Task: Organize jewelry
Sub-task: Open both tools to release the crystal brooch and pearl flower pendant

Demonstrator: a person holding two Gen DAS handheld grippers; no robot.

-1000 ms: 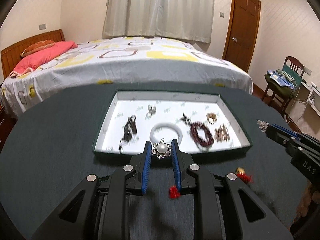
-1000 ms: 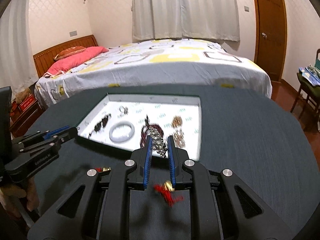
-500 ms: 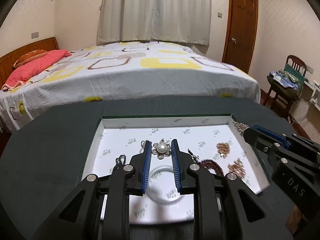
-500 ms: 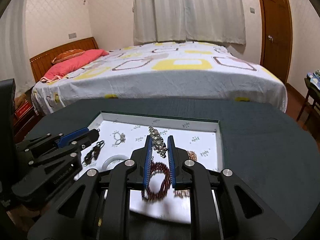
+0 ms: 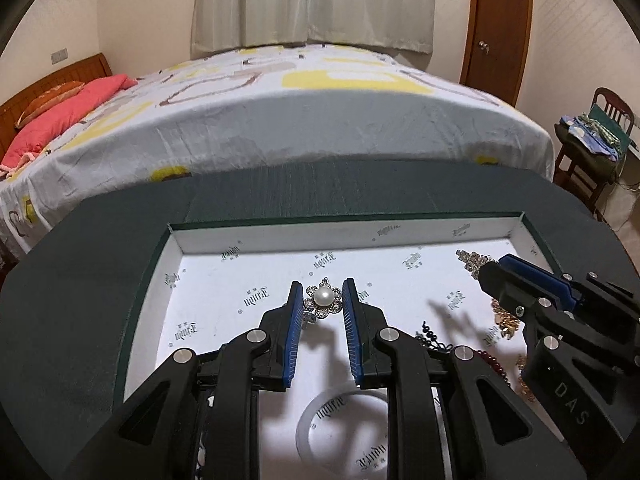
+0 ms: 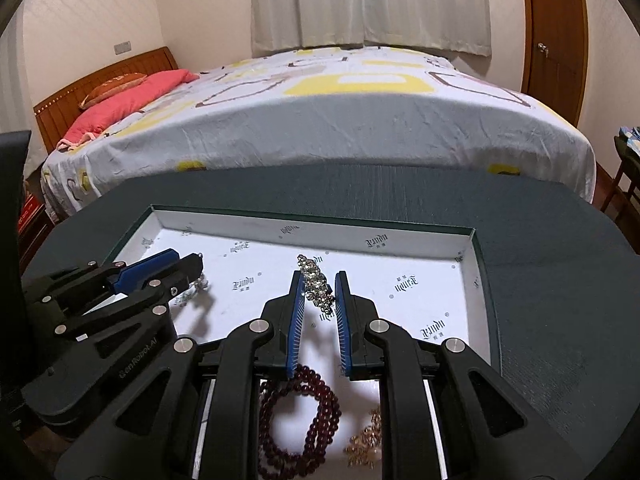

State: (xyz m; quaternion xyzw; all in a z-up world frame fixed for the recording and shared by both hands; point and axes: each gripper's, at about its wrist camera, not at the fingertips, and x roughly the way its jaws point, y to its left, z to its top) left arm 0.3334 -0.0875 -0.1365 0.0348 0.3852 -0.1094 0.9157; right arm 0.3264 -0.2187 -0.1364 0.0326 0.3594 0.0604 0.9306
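Grippers [image 5: 320,304] [image 6: 318,286] are both hovering over tray [image 5: 280,236], I'm clamping pearl brooch [image 5: 323,298] w/ left, rhinestone piece [image 6: 316,280] w/ right; releasing early risks tangling w/ bead bracelet [image 6: 304,420].

Bed [image 5: 320,120] beyond claw; pink pillow [image 5: 64,112] far left; curtains [image 5: 312,0] ahead; door [image 5: 500,28], chair [image 5: 592,148] right.
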